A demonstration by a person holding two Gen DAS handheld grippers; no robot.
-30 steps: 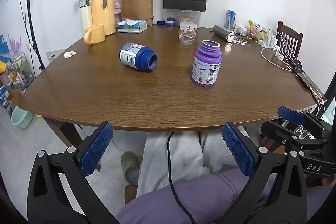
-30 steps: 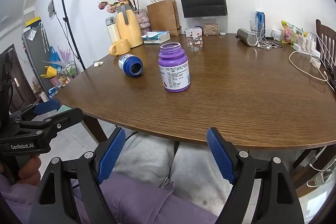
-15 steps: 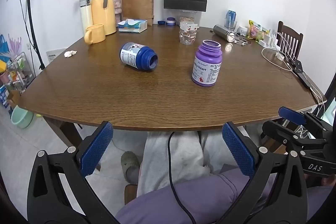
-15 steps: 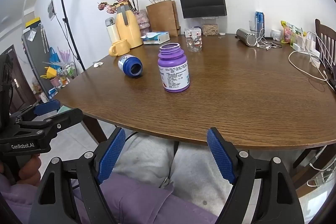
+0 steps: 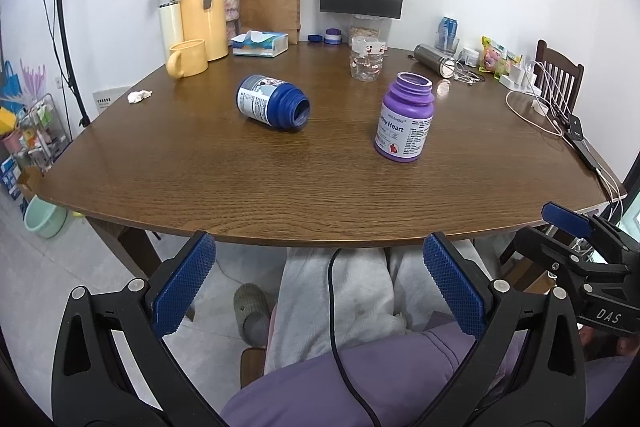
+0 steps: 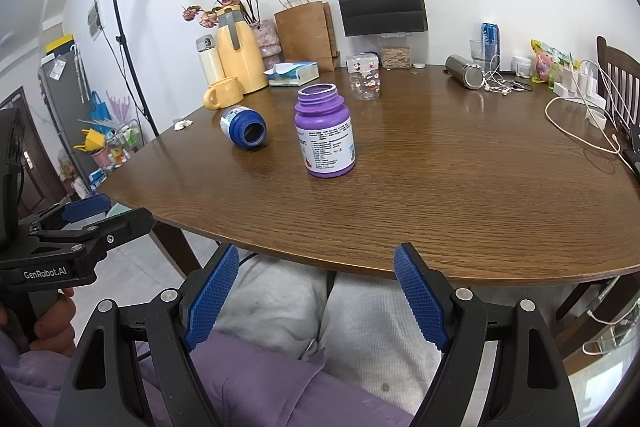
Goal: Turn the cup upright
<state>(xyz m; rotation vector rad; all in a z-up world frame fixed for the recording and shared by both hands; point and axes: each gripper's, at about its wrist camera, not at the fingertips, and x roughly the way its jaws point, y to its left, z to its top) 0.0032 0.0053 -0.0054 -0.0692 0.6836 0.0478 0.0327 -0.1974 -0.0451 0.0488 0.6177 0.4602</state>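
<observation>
A blue bottle (image 5: 272, 105) (image 6: 243, 127) lies on its side on the brown table (image 5: 280, 183) (image 6: 460, 195), its open mouth turned toward me. To its right a purple bottle (image 5: 405, 117) (image 6: 326, 131) stands upright with no lid. My left gripper (image 5: 318, 285) is open and held below the table's front edge, over a person's lap, well short of both bottles. My right gripper (image 6: 316, 297) is open too, low in front of the table edge, with nothing between its fingers.
At the table's back stand a yellow mug (image 5: 186, 59), a yellow thermos jug (image 5: 202, 15), a tissue box (image 5: 260, 43), paper bags (image 5: 270, 1) and a clear patterned cup (image 5: 366, 63). Cables (image 5: 536, 107) and a steel flask (image 5: 434, 55) lie at the right. A chair (image 5: 558, 75) is at the far right.
</observation>
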